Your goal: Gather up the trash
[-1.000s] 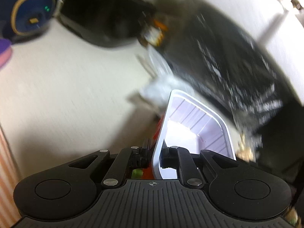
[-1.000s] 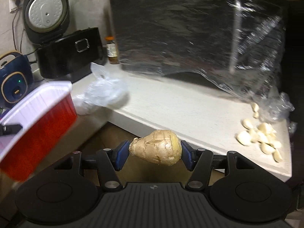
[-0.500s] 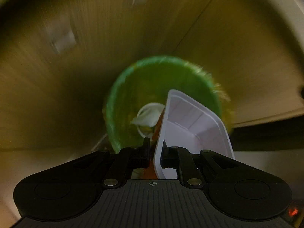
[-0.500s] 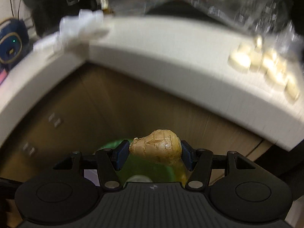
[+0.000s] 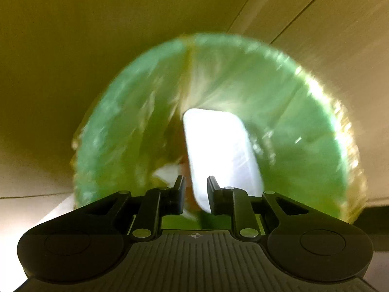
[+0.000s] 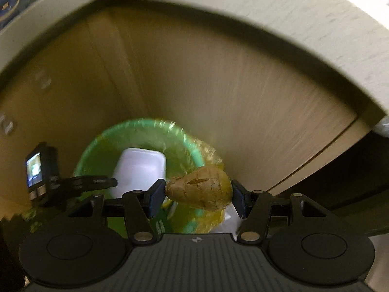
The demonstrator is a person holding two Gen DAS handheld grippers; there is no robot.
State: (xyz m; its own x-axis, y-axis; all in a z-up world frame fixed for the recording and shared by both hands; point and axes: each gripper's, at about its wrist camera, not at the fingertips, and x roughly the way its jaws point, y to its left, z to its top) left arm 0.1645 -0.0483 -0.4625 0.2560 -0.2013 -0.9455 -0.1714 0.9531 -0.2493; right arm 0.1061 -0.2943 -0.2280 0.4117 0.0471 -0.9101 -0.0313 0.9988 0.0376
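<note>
Left gripper (image 5: 195, 194) over a green-lined bin (image 5: 279, 112), fingers apart, white tray (image 5: 218, 150) inside the bin. Right gripper (image 6: 197, 198), fingers clamped on a ginger root (image 6: 200, 191), above the bin's rim.

Bin liner (image 5: 291, 126): thin glossy green plastic, crinkly. Tray (image 6: 139, 170): smooth white plastic, matt. Ginger (image 6: 201, 189): rough tan skin, w/ cracks. Cabinet door (image 6: 218, 85): matt wood-grain. Counter edge (image 6: 291, 22): pale, speckled, matt.

Wood-grain cabinet doors (image 6: 218, 92) under a pale countertop edge (image 6: 279, 12).
</note>
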